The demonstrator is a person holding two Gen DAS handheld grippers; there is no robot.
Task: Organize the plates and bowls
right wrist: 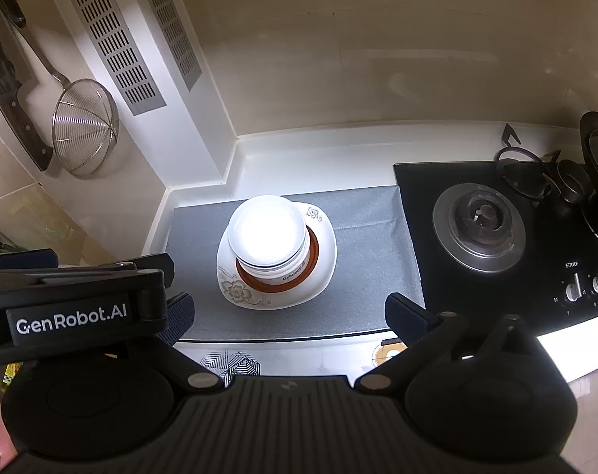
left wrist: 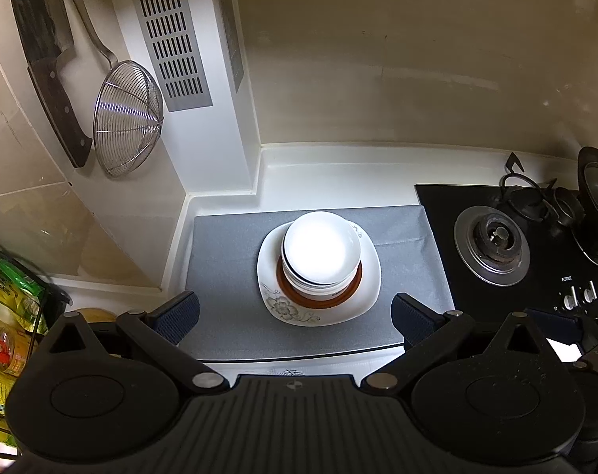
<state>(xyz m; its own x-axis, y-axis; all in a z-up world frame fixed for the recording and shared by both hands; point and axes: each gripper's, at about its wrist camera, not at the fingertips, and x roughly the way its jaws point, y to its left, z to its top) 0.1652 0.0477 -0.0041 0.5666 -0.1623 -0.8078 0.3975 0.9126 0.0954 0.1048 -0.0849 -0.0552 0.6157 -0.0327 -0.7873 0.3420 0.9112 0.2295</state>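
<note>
A stack of white bowls [left wrist: 320, 249] [right wrist: 266, 235] rests on a brown-rimmed dish [left wrist: 289, 294] [right wrist: 312, 254], which sits on a square floral plate [left wrist: 283, 308] [right wrist: 235, 290]. The whole pile stands on a grey mat [left wrist: 223, 268] [right wrist: 366, 260] on the counter. My left gripper [left wrist: 295, 316] hovers above the mat's near edge, open, with nothing between its fingers. My right gripper [right wrist: 289, 314] is also open and holds nothing, short of the pile. The left gripper's body [right wrist: 73, 308] shows at the left of the right wrist view.
A black gas hob [left wrist: 492, 245] [right wrist: 476, 229] with a burner, knobs and a pan lies to the right. A wire strainer [left wrist: 127, 122] [right wrist: 85, 132] and a knife [left wrist: 57, 91] hang on the left wall. Bottles [left wrist: 6, 316] stand at the far left.
</note>
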